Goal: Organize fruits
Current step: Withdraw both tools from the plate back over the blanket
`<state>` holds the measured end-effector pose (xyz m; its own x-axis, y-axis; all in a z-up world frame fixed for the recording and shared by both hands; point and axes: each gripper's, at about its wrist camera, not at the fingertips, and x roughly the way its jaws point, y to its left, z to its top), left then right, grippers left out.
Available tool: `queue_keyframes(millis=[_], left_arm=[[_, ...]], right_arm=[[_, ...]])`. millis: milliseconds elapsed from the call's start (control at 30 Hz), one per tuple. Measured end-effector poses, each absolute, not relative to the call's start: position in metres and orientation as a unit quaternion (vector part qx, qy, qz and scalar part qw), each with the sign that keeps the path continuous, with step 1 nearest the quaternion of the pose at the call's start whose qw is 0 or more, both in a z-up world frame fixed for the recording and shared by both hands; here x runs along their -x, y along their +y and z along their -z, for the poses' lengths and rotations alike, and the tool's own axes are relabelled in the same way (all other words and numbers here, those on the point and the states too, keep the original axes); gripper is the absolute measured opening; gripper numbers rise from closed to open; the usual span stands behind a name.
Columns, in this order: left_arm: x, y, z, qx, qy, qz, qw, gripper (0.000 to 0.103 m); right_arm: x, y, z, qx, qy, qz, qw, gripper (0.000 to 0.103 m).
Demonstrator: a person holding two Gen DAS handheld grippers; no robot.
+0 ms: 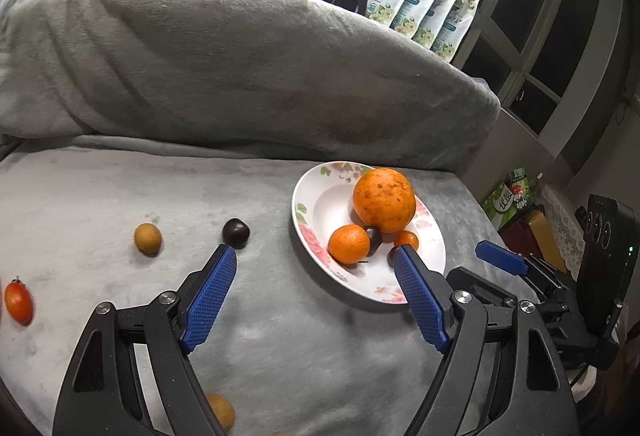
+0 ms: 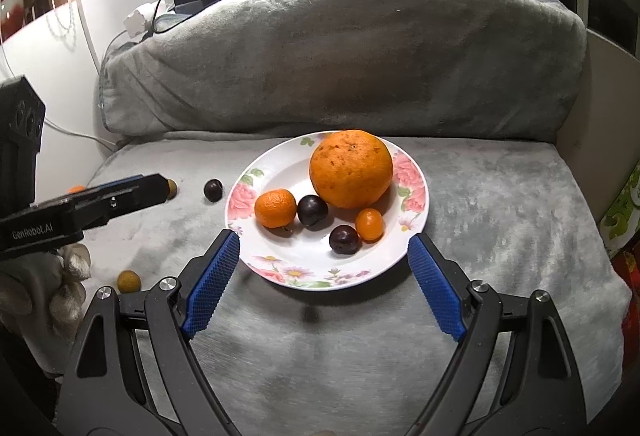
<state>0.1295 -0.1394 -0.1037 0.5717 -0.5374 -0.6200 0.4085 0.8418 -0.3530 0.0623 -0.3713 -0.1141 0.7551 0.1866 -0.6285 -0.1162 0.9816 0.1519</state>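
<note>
The floral plate (image 2: 412, 171) holds a large orange (image 2: 351, 168), a mandarin (image 2: 275, 208), two plums and a kumquat (image 2: 370, 224). Only the left wrist view shows the red tomato (image 1: 18, 302) far left. Left gripper (image 1: 315, 256) and right gripper (image 2: 324, 242) both gape wide, empty.

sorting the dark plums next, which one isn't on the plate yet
The dark plum lying alone on the grey blanket, left of the plate; the other two sit among the oranges.

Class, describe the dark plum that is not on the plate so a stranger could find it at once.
Start at the flowered plate on the grey blanket. Just off its rim lies a lone plum, with a tan fruit beyond. It is the only dark fruit lying on the blanket.
</note>
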Motion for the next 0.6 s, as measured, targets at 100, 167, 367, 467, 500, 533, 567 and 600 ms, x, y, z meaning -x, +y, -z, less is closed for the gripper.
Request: queue_keyframes(millis=[100, 167, 367, 467, 500, 533, 567, 600], left_arm=[[-0.129, -0.134, 0.104, 0.090, 0.376, 0.264, 0.883, 0.081], [-0.128, -0.130, 0.104, 0.092, 0.375, 0.262, 0.884, 0.081], [-0.124, -0.115, 0.104, 0.097, 0.370, 0.253, 0.889, 0.081], [-0.121, -0.107, 0.105, 0.099, 0.368, 0.245, 0.892, 0.081], [-0.120, -0.104, 0.105, 0.101, 0.368, 0.243, 0.892, 0.081], [-0.120, -0.101, 0.105, 0.103, 0.367, 0.240, 0.893, 0.081], [-0.119, -0.098, 0.105, 0.105, 0.366, 0.237, 0.894, 0.081], [-0.118, -0.094, 0.105, 0.106, 0.365, 0.234, 0.895, 0.081]], right_arm=[[-0.063, -0.372, 0.114, -0.065, 0.341, -0.085, 0.934, 0.089], [-0.064, -0.372, 0.114, -0.072, 0.340, -0.087, 0.933, 0.089], [-0.065, -0.368, 0.111, -0.081, 0.335, -0.092, 0.934, 0.089], [-0.066, -0.362, 0.109, -0.074, 0.333, -0.093, 0.935, 0.089], [-0.067, -0.359, 0.109, -0.070, 0.333, -0.094, 0.936, 0.088], [-0.067, -0.358, 0.109, -0.068, 0.334, -0.094, 0.936, 0.089], [-0.068, -0.356, 0.108, -0.066, 0.334, -0.096, 0.935, 0.089], [-0.068, -0.353, 0.108, -0.065, 0.335, -0.098, 0.935, 0.089]])
